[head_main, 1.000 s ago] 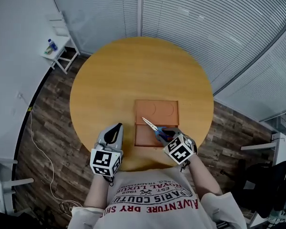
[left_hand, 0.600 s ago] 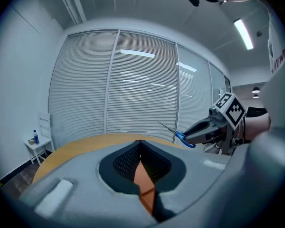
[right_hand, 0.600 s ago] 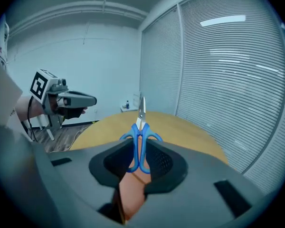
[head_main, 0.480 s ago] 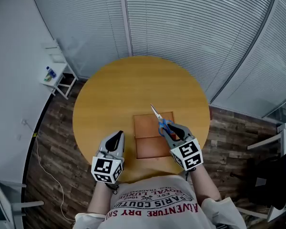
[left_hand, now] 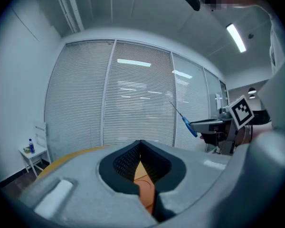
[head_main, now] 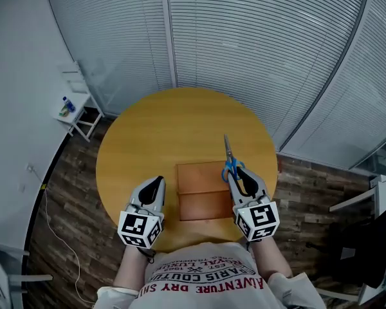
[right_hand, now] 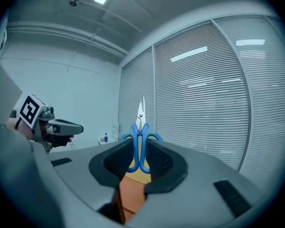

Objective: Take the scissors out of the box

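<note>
Blue-handled scissors (head_main: 230, 166) sit clamped in the jaws of the right gripper (head_main: 239, 177), blades pointing straight ahead, clear above the box (head_main: 199, 206).

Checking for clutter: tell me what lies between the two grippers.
Only the brown box, on the table, lies between left gripper and right gripper holding scissors; head view.

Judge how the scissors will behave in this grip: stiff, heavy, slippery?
Probably stiff and light: the scissors jut from the right gripper without drooping. Held only by the smooth blue handles, they might pivot or slip if bumped.
</note>
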A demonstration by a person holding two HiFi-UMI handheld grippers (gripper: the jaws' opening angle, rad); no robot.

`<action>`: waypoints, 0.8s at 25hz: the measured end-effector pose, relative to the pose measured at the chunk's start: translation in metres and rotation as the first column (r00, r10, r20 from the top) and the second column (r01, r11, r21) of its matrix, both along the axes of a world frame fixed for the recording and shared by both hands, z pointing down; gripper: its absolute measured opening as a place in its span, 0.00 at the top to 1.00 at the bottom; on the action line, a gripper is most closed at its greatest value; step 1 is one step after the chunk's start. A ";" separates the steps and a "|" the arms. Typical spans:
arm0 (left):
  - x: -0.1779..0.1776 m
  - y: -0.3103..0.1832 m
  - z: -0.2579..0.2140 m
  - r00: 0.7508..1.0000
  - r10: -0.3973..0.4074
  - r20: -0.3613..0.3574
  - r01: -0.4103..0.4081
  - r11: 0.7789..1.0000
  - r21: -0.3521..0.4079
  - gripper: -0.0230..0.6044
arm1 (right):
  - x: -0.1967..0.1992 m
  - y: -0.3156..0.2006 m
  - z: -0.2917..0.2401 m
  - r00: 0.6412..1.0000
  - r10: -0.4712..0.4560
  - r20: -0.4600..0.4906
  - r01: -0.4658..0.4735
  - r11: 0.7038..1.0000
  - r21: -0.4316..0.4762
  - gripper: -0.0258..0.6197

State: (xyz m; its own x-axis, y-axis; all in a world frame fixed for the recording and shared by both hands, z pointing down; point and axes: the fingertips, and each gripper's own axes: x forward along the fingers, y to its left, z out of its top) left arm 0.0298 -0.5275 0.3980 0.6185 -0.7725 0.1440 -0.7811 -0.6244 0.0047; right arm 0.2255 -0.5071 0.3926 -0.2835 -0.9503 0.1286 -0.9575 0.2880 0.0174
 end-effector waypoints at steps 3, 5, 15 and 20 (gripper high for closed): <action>-0.003 0.002 0.003 1.000 -0.011 0.003 0.011 1.000 -0.011 0.95 | -0.001 0.002 -0.005 1.000 -0.002 0.000 0.002 1.000 0.023 0.82; -0.005 0.005 0.006 1.000 -0.018 0.005 0.019 1.000 -0.018 0.95 | -0.002 0.004 -0.006 1.000 -0.003 -0.001 0.003 0.999 0.035 0.82; -0.004 0.014 0.002 0.999 -0.036 -0.008 0.036 0.999 -0.012 0.95 | -0.005 0.010 -0.003 1.000 -0.029 -0.002 0.029 0.999 0.019 0.82; -0.004 0.017 -0.005 0.999 -0.042 -0.015 0.043 0.999 0.010 0.95 | -0.008 0.012 -0.002 0.999 -0.045 -0.005 0.045 0.999 0.005 0.82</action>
